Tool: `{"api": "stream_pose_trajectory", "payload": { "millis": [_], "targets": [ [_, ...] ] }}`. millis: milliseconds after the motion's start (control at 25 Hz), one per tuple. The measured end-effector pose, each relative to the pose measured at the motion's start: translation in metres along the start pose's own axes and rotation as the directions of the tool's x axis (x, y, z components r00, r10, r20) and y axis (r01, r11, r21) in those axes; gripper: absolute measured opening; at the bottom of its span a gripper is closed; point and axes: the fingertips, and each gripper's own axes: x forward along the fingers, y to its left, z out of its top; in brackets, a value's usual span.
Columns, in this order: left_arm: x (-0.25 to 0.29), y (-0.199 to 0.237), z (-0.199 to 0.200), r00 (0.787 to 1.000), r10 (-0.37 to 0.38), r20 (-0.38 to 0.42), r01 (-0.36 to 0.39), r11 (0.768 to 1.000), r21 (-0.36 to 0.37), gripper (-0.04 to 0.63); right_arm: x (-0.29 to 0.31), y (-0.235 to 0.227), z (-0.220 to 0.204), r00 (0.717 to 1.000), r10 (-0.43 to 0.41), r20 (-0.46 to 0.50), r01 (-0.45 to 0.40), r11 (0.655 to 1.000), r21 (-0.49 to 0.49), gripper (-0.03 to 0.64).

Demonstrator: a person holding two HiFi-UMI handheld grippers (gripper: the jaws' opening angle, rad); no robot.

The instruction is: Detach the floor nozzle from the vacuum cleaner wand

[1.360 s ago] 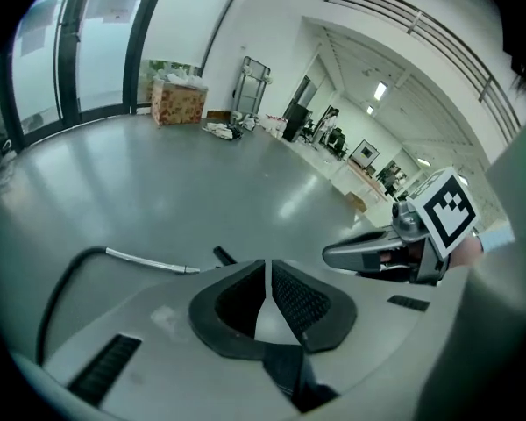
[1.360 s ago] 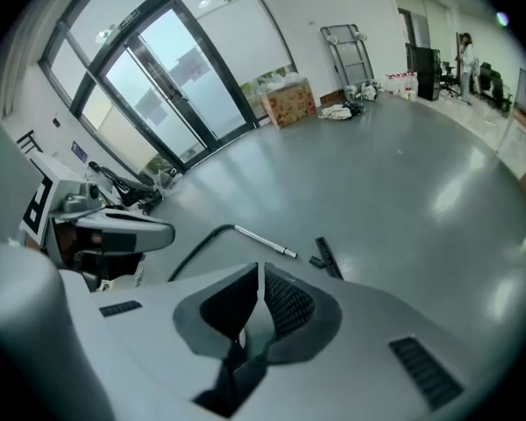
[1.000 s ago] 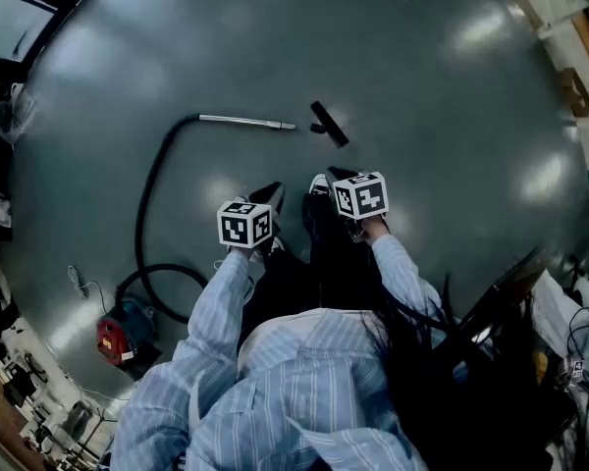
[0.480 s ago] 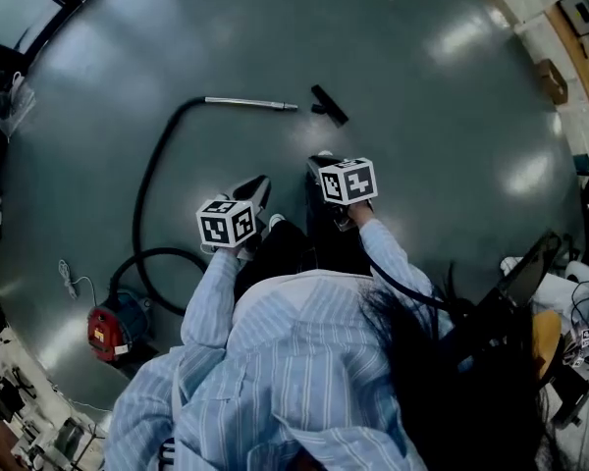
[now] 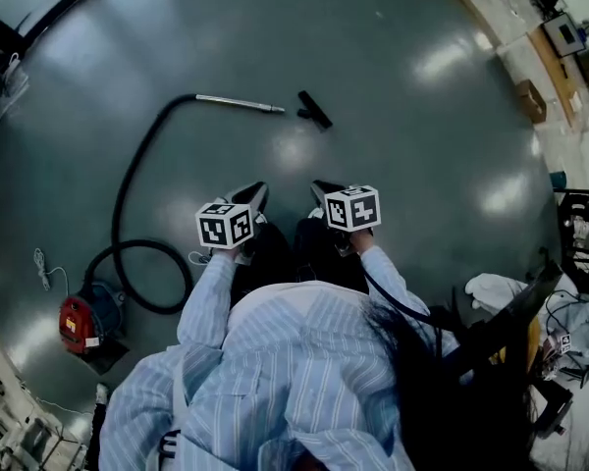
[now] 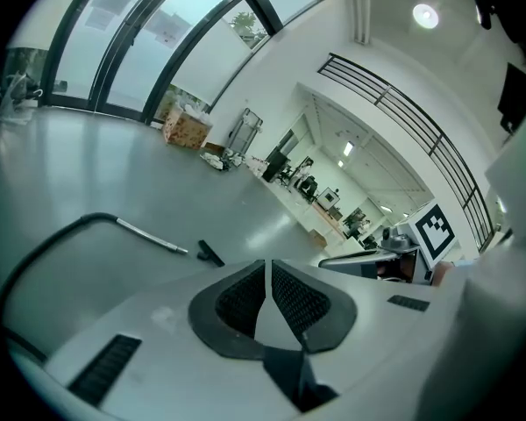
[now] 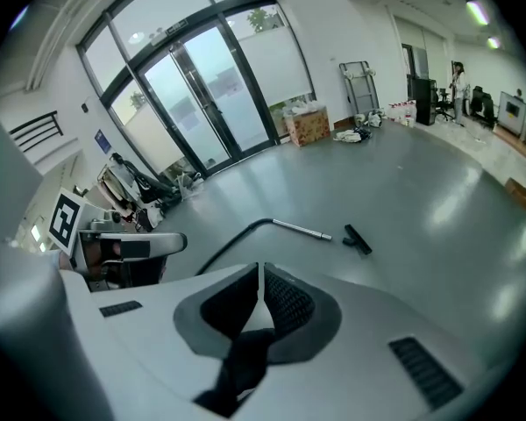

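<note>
The black floor nozzle [image 5: 314, 110] lies on the grey floor, a small gap away from the tip of the silver wand [image 5: 238, 103]; the two are apart. The wand's black hose [image 5: 128, 194] curves back to the red vacuum body [image 5: 79, 322]. My left gripper [image 5: 255, 196] and right gripper [image 5: 324, 189] hang side by side close to my body, well short of the wand and nozzle, both shut with nothing between the pads. The left gripper view shows wand [image 6: 149, 237] and nozzle [image 6: 209, 253] beyond my shut left gripper [image 6: 268, 266]. The right gripper view shows wand [image 7: 302, 230] and nozzle [image 7: 357, 239] past my right gripper [image 7: 261, 270].
Open grey floor surrounds the wand. Desks and boxes [image 5: 530, 96] line the far right wall, and glass doors [image 7: 202, 95] stand at the back. Cluttered furniture and cables [image 5: 569, 332] sit at my right.
Both grippers have drawn back and risen, away from the wand and nozzle, which now lie farther off. The nozzle and wand have stayed put on the floor.
</note>
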Motion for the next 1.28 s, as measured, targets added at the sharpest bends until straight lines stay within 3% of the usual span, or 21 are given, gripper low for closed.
{"api": "stream_pose_trajectory", "payload": {
  "millis": [360, 640, 800, 960, 1280],
  "targets": [
    [-0.011, -0.072, -0.056, 1.0, 0.018, 0.013, -0.018, 1.0, 0.008, 0.028, -0.053, 0.012, -0.069, 0.998, 0.07, -0.004, -0.07, 0.995, -0.078, 0.028],
    [0.002, -0.171, -0.122, 0.995, 0.032, 0.092, -0.027, 0.998, -0.051, 0.028, -0.13, -0.031, -0.161, 0.997, 0.063, -0.04, -0.069, 0.984, -0.166, 0.028],
    [0.002, -0.215, -0.169, 0.999, 0.031, 0.031, -0.031, 0.999, -0.015, 0.028, -0.157, -0.053, -0.197, 0.998, 0.056, -0.039, -0.061, 0.987, -0.15, 0.028],
    [-0.007, -0.229, -0.191, 0.998, 0.066, -0.015, -0.065, 0.996, 0.059, 0.028, -0.166, -0.057, -0.215, 0.997, 0.081, -0.02, -0.083, 0.992, -0.098, 0.028],
    [-0.025, -0.215, -0.204, 0.997, 0.077, 0.006, -0.077, 0.993, 0.089, 0.028, -0.153, -0.039, -0.24, 0.996, 0.089, -0.016, -0.09, 0.992, -0.088, 0.028]
  ]
}}
